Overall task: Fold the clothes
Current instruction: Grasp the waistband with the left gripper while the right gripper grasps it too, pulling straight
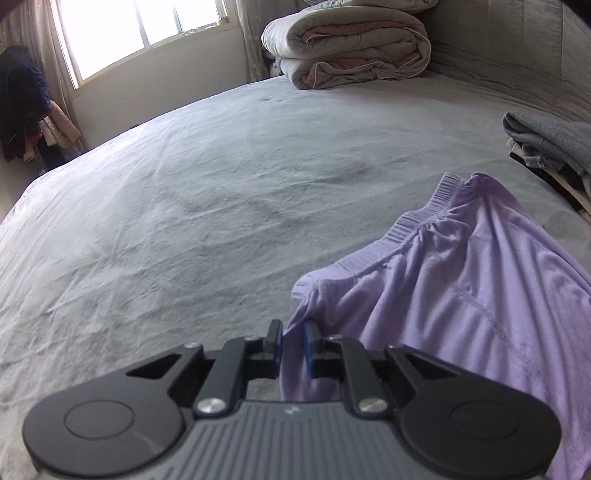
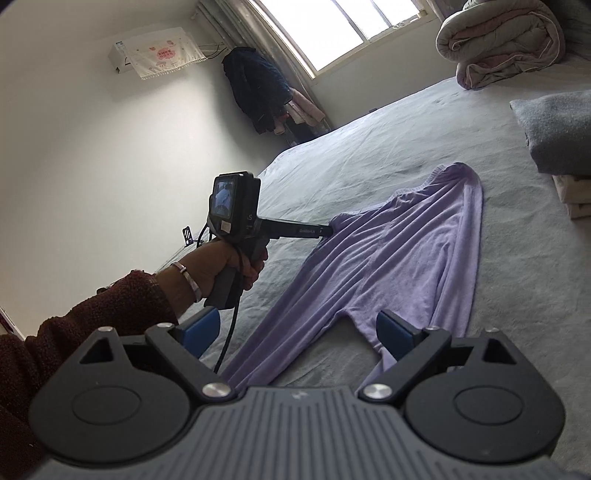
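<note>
— So, where are the trousers?

— I see the purple trousers (image 2: pixel 391 258) spread on the grey bed sheet (image 1: pixel 184 192), waistband away from me, legs running back toward my grippers. On the left wrist view the ribbed waistband (image 1: pixel 413 221) is bunched and lifted on the near side.

— And your left gripper?

— My left gripper (image 1: pixel 293 343) is clenched on a fold of the trousers at the waist edge; purple cloth runs between its blue pads and hangs below them. From the right wrist view I see the person's hand (image 2: pixel 229 266) on its handle, a dark red sleeve (image 2: pixel 92 314) and a bracelet at the wrist, the tip reaching into the cloth.

— The right one?

— My right gripper (image 2: pixel 299 332) is released, fingers wide apart, hovering over the crotch where the two legs split. One trouser leg passes under the left finger, the other sits by the right finger. I cannot tell whether either pad touches the cloth.

— Anything else on the bed?

— A rolled quilt (image 1: pixel 347 48) sits by the window (image 1: pixel 140 33), and a pile of folded clothes (image 1: pixel 550 147) lies just beyond the waistband, to the right.
</note>
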The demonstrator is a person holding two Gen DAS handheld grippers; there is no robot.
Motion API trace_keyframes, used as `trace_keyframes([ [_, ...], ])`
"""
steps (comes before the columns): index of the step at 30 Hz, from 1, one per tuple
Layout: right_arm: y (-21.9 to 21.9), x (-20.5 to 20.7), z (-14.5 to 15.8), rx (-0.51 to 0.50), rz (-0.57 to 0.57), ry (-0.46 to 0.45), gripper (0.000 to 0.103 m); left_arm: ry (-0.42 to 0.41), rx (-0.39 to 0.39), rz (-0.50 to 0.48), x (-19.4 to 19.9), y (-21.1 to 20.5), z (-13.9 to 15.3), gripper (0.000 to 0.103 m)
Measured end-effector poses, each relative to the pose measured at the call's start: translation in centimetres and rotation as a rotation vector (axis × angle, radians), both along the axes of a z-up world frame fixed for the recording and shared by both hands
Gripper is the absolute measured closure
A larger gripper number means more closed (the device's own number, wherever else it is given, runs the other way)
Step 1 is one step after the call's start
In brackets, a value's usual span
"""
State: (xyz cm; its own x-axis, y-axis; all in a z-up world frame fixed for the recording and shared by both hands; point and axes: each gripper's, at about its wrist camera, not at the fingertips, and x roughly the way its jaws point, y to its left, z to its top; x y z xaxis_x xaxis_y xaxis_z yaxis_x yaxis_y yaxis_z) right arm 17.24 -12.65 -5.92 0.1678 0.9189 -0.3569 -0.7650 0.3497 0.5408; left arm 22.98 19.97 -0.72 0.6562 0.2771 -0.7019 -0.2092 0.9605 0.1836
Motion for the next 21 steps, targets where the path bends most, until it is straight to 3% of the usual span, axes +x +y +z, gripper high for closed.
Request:
trace_keyframes([
  [5, 1.7, 4.7, -0.7, -0.048, -0.035, -0.083, 0.009, 0.016, -0.062, -0.013, 1.2, 0.7, -0.3, 0.090],
  [7, 2.2, 6.6, -1.3, -0.048, -0.059, -0.090, 0.009, -0.002, -0.096, -0.030, 0.7, 1.0, 0.1, 0.082],
  [9, 2.7, 8.5, -1.8, -0.047, -0.083, -0.098, 0.009, -0.016, -0.106, -0.055, 0.3, 1.0, 0.2, 0.055],
  [13, 3.6, 11.4, -2.6, -0.044, -0.118, -0.116, 0.009, -0.029, -0.088, -0.100, 0.6, 0.4, -0.1, 0.053],
  [15, 3.9, 11.8, -2.6, -0.055, -0.119, -0.131, 0.009, -0.025, -0.059, -0.093, 1.2, 0.0, -0.6, 0.045],
  [19, 4.8, 12.4, -2.6, -0.110, -0.112, -0.196, 0.009, -0.028, -0.076, -0.070, 2.2, 0.0, -0.8, 0.047],
  [21, 5.4, 12.6, -2.7, -0.148, -0.114, -0.240, 0.009, -0.034, -0.097, -0.048, 2.3, 0.0, -0.7, 0.064],
])
